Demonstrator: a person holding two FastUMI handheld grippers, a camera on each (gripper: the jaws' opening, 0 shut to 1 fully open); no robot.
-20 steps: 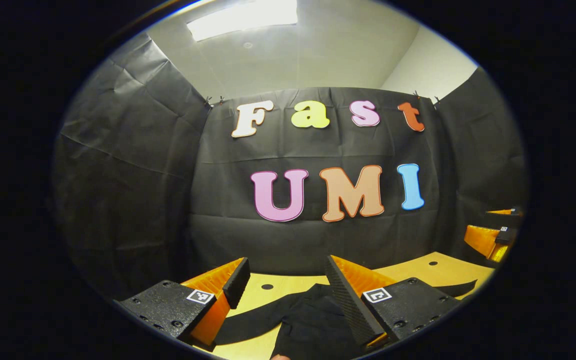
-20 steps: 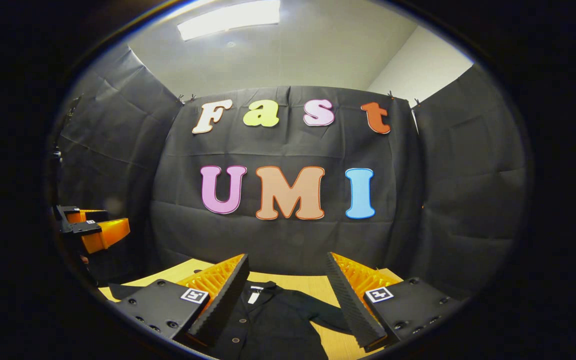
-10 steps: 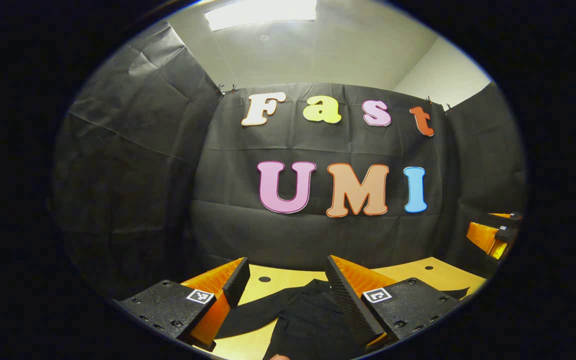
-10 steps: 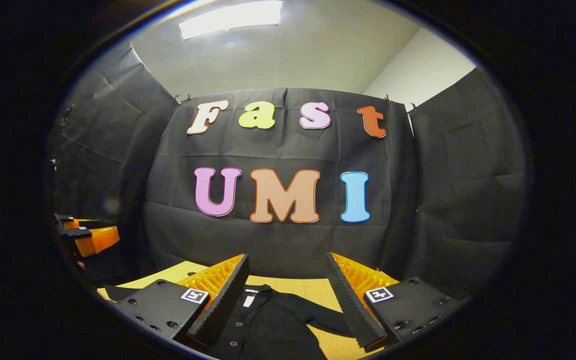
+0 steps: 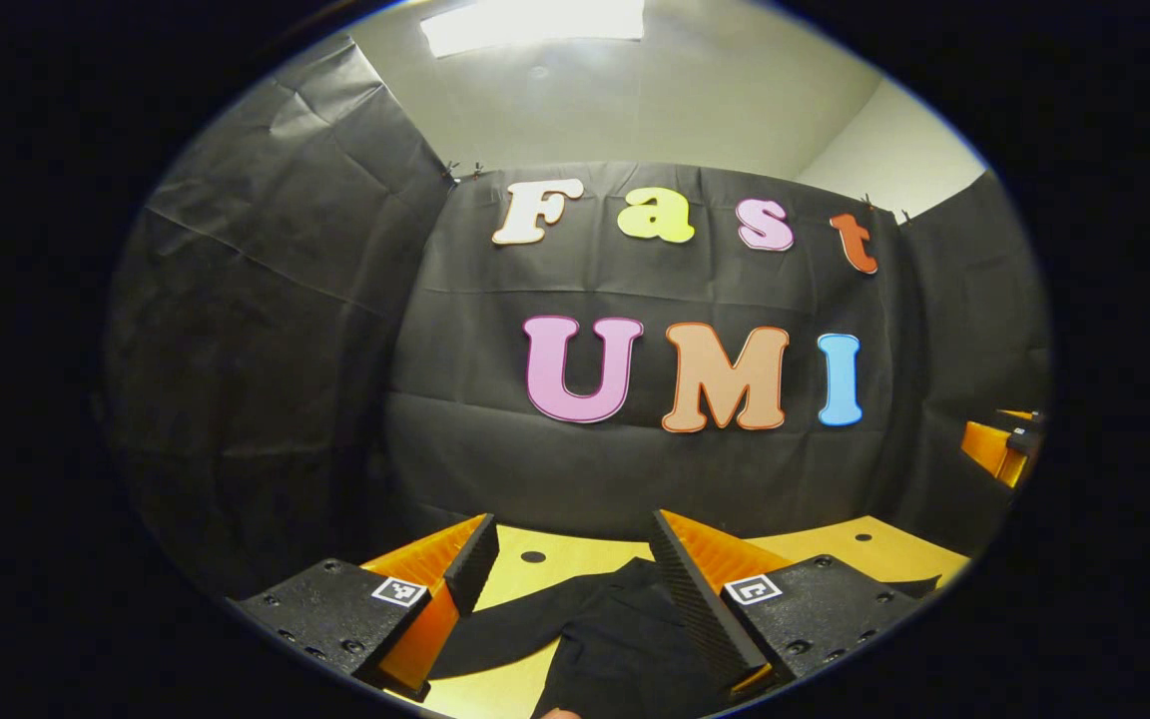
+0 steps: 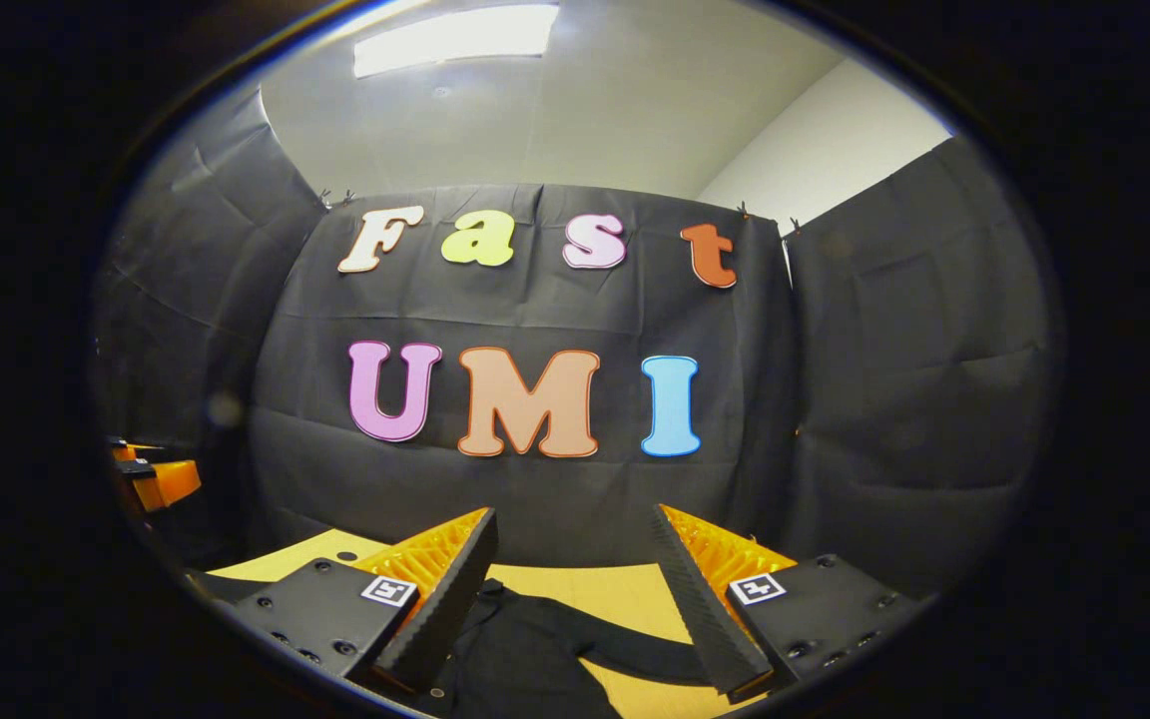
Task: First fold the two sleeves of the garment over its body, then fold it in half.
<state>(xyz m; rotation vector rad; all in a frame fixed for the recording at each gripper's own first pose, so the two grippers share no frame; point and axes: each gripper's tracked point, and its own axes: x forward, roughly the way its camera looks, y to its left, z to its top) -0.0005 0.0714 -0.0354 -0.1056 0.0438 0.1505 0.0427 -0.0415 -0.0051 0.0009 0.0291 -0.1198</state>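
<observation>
We see the left tongs [image 5: 565, 569] spread wide above the wooden surface [image 5: 835, 544], with nothing between their fingers. Below and ahead of them lies the black garment [image 5: 625, 639], spread flat on the surface; one sleeve [image 5: 505, 629] reaches out toward the left finger, and a dark edge of cloth shows past the right finger at the far right. In the right gripper view the right tongs [image 6: 575, 574] are likewise spread wide and grip nothing. The garment [image 6: 525, 649] lies beneath them on the surface [image 6: 625, 589], its body low in the view between the fingers and a sleeve [image 6: 635, 654] running off toward the right finger. We cannot tell whether either pair touches the cloth. At the left edge of the right gripper view we see the other tongs [image 6: 156, 479], well apart. A ceiling light [image 6: 455, 40] glows above the booth wall.
</observation>
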